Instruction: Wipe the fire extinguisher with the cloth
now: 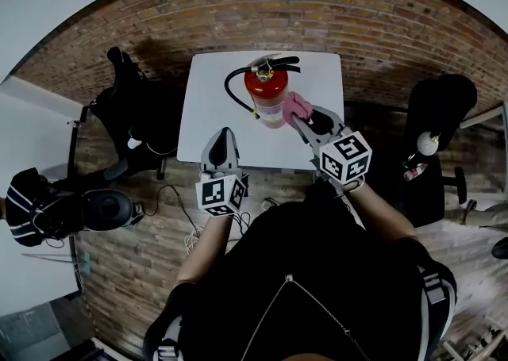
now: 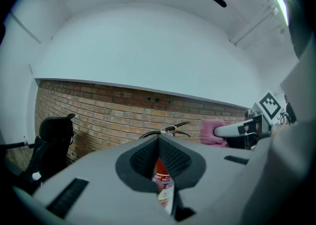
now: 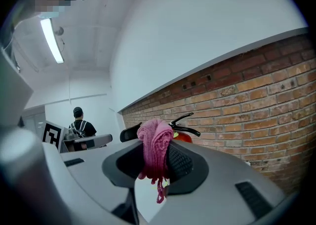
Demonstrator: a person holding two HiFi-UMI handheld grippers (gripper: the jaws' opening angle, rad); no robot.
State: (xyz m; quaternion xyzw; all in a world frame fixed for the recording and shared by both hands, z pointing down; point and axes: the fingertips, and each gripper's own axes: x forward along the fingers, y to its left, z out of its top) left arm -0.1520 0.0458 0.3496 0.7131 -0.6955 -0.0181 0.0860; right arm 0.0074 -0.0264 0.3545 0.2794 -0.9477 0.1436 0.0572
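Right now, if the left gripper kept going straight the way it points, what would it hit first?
Most likely the red metal fire extinguisher standing on the white table. It shows dead ahead, past the shut jaws of the left gripper. How far off it stands is hard to judge.

Red fire extinguisher (image 1: pixel 268 94), pink cloth (image 1: pixel 297 105), white table (image 1: pixel 210 105).

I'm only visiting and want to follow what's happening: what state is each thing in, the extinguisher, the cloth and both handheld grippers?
fire extinguisher: standing upright on the white table, hose looped at its side.
cloth: bunched up, seemingly against the fire extinguisher's side.
right gripper: shut on the cloth.
left gripper: shut, holding nothing, at the table's near edge.
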